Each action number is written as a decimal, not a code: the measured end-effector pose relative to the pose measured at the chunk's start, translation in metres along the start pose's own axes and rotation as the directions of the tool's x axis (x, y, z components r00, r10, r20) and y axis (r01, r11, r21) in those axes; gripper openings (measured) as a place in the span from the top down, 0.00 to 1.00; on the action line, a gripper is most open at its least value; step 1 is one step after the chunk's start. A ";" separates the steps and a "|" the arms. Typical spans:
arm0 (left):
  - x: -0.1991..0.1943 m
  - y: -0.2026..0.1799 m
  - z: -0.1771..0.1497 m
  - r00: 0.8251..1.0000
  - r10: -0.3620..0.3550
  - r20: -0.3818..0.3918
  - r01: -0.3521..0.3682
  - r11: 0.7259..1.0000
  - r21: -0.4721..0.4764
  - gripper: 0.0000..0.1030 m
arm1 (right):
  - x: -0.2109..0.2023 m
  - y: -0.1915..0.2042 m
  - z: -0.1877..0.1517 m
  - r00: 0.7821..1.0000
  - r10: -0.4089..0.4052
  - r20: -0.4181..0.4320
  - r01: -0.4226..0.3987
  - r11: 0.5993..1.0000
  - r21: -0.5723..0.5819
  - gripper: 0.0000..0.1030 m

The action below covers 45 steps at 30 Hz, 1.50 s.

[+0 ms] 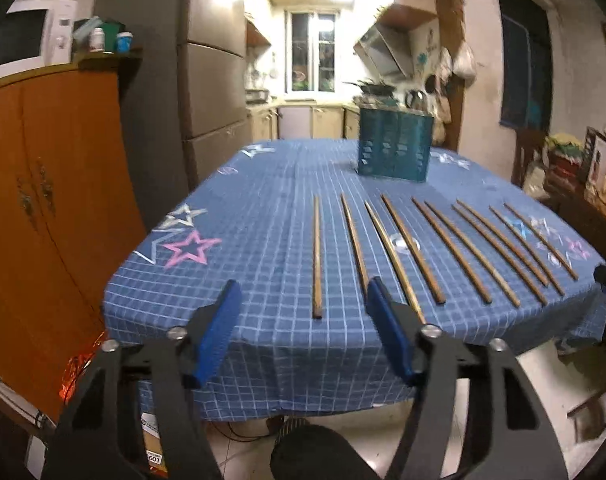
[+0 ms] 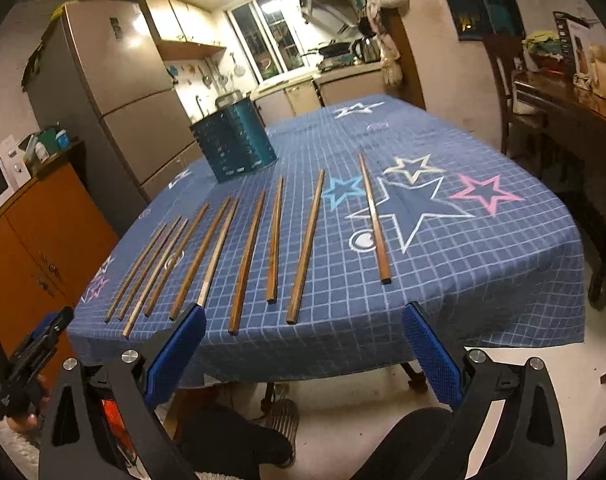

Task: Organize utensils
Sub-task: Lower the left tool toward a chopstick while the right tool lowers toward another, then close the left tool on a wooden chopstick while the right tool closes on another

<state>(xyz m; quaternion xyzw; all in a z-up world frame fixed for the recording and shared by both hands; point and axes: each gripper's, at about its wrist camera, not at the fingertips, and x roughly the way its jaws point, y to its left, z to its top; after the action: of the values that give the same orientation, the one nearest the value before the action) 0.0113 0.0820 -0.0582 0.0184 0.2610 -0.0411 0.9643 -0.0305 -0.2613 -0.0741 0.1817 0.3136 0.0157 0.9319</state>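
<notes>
Several brown wooden chopsticks point(image 1: 435, 252) lie side by side near the front of a table covered in a blue checked cloth point(image 1: 263, 200) printed with stars. Behind them stands an upright teal perforated holder point(image 1: 395, 142). My left gripper point(image 1: 303, 284) hovers at the table's near edge, open, with the leftmost chopstick point(image 1: 317, 256) seen in the gap beyond its blue pads and nothing touched. The right wrist view shows the same row of chopsticks point(image 2: 247, 260), the holder point(image 2: 235, 142) and my right gripper point(image 2: 305, 307), open and empty before the cloth's front edge point(image 2: 343, 344).
An orange wooden cabinet point(image 1: 55, 200) with a microwave on top stands left of the table, a grey fridge point(image 1: 207, 80) behind it. A dark wooden side table point(image 2: 575, 120) and chair crowd the right. The person's dark-clad knees point(image 2: 231, 440) are under the grippers.
</notes>
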 end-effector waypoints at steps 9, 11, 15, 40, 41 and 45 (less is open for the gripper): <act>0.039 -0.007 -0.013 0.993 -0.104 -0.053 0.108 0.992 0.065 0.83 | 0.005 0.040 -0.012 0.997 -0.059 0.051 0.072 0.943 -0.326 0.64; 0.045 -0.008 -0.014 0.991 -0.120 -0.061 0.124 0.989 0.077 0.87 | 0.010 0.052 -0.018 1.000 -0.009 0.020 0.016 0.929 -0.371 0.84; 0.050 -0.010 -0.019 0.989 -0.140 -0.056 0.144 0.985 0.094 0.89 | 0.020 0.071 -0.023 0.998 0.056 -0.010 -0.055 0.907 -0.419 0.84; 0.019 -0.006 -0.033 0.986 -0.118 0.119 0.107 0.990 0.096 0.88 | 0.053 0.098 -0.044 0.996 0.086 0.026 -0.068 0.914 -0.399 0.64; 0.021 -0.004 -0.033 0.987 -0.109 0.119 0.099 0.991 0.092 0.88 | 0.054 0.099 -0.045 0.996 0.080 0.031 -0.060 0.913 -0.403 0.64; 0.034 0.005 -0.035 0.992 -0.092 0.091 0.086 0.994 0.067 0.88 | 0.059 0.101 -0.049 0.997 0.053 0.063 -0.023 0.914 -0.404 0.64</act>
<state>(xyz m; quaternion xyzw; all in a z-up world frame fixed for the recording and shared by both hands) 0.0235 0.0865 -0.1057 0.0351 0.2146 -0.0931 0.9716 -0.0032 -0.1425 -0.1089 -0.0078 0.2659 0.0913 0.9596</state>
